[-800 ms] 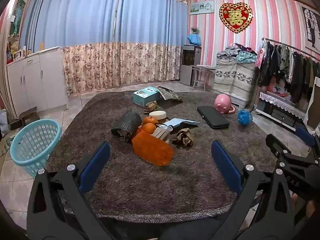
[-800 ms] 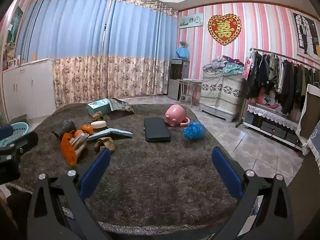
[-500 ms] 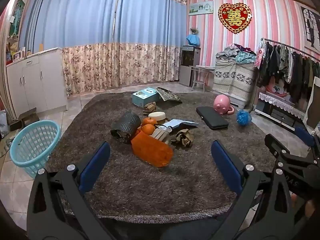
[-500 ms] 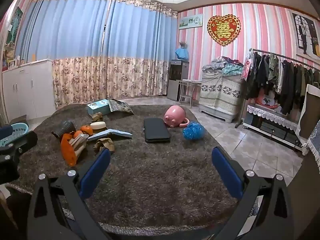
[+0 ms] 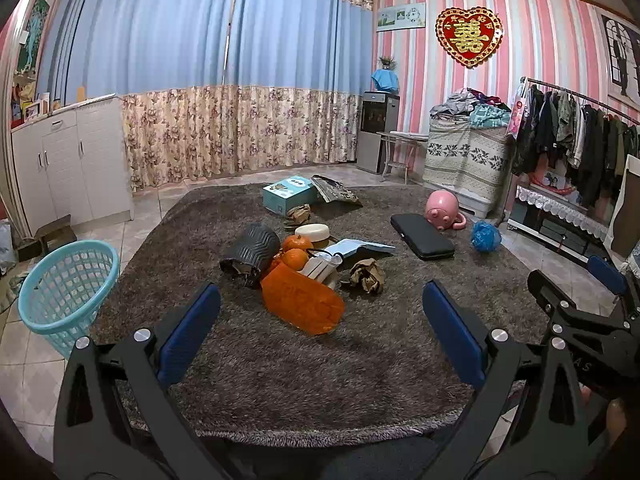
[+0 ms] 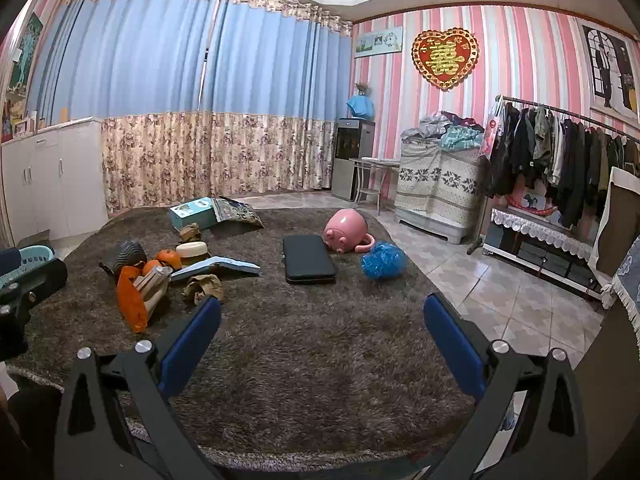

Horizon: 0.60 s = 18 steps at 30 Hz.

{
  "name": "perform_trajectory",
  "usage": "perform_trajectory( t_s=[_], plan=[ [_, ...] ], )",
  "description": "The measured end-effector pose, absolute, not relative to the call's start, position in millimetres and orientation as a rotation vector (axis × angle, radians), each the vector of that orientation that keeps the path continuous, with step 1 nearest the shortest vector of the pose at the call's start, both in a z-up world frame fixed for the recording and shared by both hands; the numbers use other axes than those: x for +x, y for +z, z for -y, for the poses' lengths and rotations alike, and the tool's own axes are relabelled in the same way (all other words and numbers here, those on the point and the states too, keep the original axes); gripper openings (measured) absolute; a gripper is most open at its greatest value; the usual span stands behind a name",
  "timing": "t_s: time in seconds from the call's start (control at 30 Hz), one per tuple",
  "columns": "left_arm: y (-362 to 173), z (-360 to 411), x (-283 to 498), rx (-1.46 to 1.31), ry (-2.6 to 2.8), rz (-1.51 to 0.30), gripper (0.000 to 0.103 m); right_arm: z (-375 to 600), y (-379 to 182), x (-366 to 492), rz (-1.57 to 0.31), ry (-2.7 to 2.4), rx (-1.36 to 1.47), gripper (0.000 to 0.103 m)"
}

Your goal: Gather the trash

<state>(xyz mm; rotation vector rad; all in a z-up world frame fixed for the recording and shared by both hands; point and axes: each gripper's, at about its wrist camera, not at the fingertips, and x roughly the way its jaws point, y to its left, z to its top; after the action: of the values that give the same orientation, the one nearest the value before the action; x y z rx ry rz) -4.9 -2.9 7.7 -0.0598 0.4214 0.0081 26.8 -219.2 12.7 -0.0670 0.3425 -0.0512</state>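
We see the turquoise laundry basket (image 5: 66, 280) off the shaggy brown rug's (image 5: 320, 368) left edge. Our left gripper (image 5: 320, 332) gapes wide, empty, facing the orange bag (image 5: 302, 304) and crumpled brown paper (image 5: 367, 275) mid-rug. Our right gripper (image 6: 320, 334) is spread wide too, holding nothing.

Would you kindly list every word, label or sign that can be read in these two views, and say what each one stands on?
"囍": gold character on the red heart wall decoration.
Teal box on the rug: printed label, too small to read.
Orange bag: faint embossed marks, unreadable.
Framed strip picture on the wall: blurred, no legible text.
Right gripper body, seen from the left wrist: pale letters, too blurred to read.
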Motion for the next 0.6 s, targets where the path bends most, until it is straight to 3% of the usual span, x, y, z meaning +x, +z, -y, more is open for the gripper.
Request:
perform_trajectory(
  t_s=[0.6],
  plan=[
    [4.2, 6.8, -1.3, -0.061, 0.005, -0.42, 0.098, 219.2, 10.3, 28.2, -0.344, -0.053, -0.069, 0.099]
  ],
)
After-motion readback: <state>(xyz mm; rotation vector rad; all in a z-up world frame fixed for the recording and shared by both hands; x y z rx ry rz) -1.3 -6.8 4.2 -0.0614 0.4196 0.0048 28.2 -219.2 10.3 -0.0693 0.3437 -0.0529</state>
